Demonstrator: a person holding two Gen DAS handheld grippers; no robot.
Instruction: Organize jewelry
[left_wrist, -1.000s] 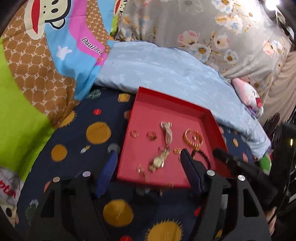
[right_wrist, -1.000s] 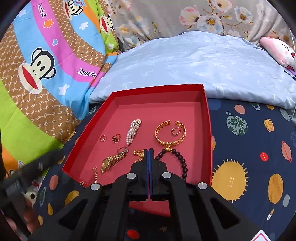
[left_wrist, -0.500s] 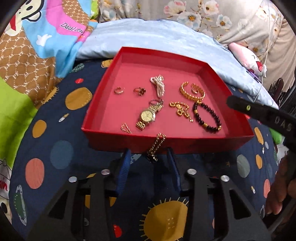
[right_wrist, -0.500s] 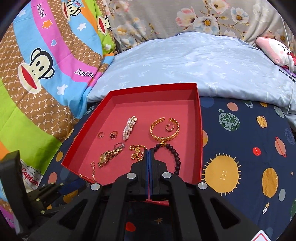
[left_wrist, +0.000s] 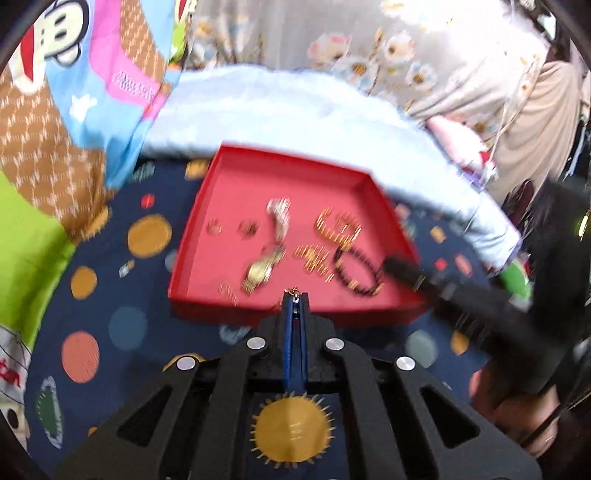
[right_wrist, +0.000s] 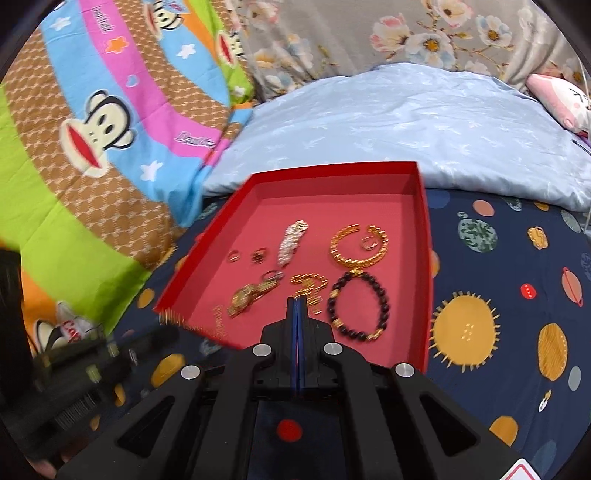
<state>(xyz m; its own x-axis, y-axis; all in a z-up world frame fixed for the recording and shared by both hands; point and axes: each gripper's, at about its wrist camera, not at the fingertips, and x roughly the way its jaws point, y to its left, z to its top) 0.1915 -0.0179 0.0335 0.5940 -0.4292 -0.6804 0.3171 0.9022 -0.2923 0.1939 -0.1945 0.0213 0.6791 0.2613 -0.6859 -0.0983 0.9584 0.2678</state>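
A red tray (left_wrist: 221, 177) (right_wrist: 426, 258) lies on the navy planet-print bedsheet and holds jewelry: a gold watch (left_wrist: 260, 271) (right_wrist: 247, 295), a dark bead bracelet (left_wrist: 356, 267) (right_wrist: 358, 308), a gold bangle (left_wrist: 338, 229) (right_wrist: 358, 245), a pearl piece (right_wrist: 293, 242), small rings (right_wrist: 245, 255) and a gold chain piece (right_wrist: 310, 286). My left gripper (left_wrist: 294, 297) is shut on a thin gold chain (left_wrist: 293, 292) at the tray's near edge. My right gripper (right_wrist: 296, 304) is shut and empty over the tray's near part. The left view is blurred.
A pale blue pillow (right_wrist: 406, 122) lies behind the tray. A colourful monkey-print quilt (right_wrist: 96, 129) lies to the left. A pink plush toy (right_wrist: 557, 99) sits at the far right. The right gripper's black body (left_wrist: 480, 306) crosses the left view beside the tray.
My left gripper has closed on the gold chain that hung over the tray's near edge and lifted it. The right gripper stays shut and has shifted slightly.
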